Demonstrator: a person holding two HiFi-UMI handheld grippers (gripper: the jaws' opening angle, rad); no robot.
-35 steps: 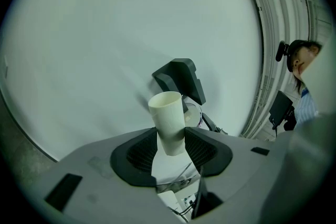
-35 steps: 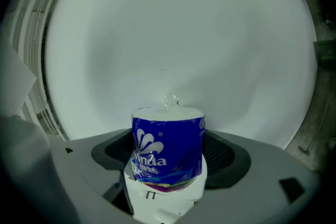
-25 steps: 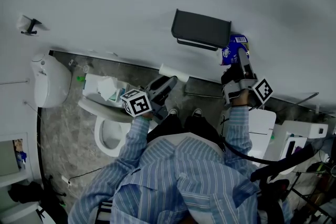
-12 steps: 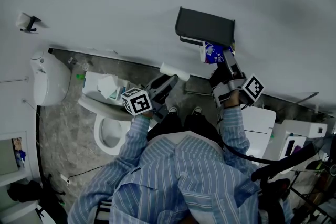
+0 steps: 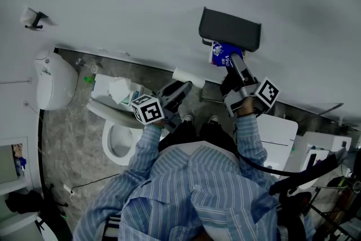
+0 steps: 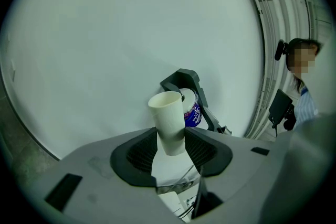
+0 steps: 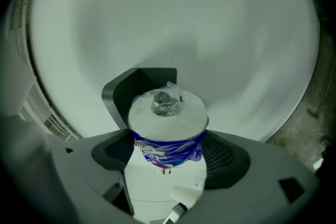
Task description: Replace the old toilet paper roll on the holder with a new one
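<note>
A dark grey holder (image 5: 230, 29) hangs on the white wall with its cover up. My right gripper (image 5: 230, 62) is shut on a new toilet paper roll (image 5: 221, 54) in a blue and clear wrapper, held just below the holder's left part. In the right gripper view the roll (image 7: 168, 122) stands end-on between the jaws in front of the holder (image 7: 131, 91). Lower left, my left gripper (image 5: 180, 86) is shut on an empty white cardboard tube (image 5: 188, 78). The tube (image 6: 169, 119) sticks out past the jaws, with holder (image 6: 185, 79) and roll (image 6: 191, 108) behind it.
A toilet (image 5: 114, 141) with a tissue pack (image 5: 117, 91) on its tank stands lower left. A white fixture (image 5: 52, 82) and a wall hook (image 5: 32, 18) are further left. A white box (image 5: 280, 135) sits at the right. A person (image 6: 303, 92) stands at the left gripper view's right edge.
My right gripper has carried the wrapped roll leftward, from the holder's right end to under its left part. The left gripper and the tube have kept still.
</note>
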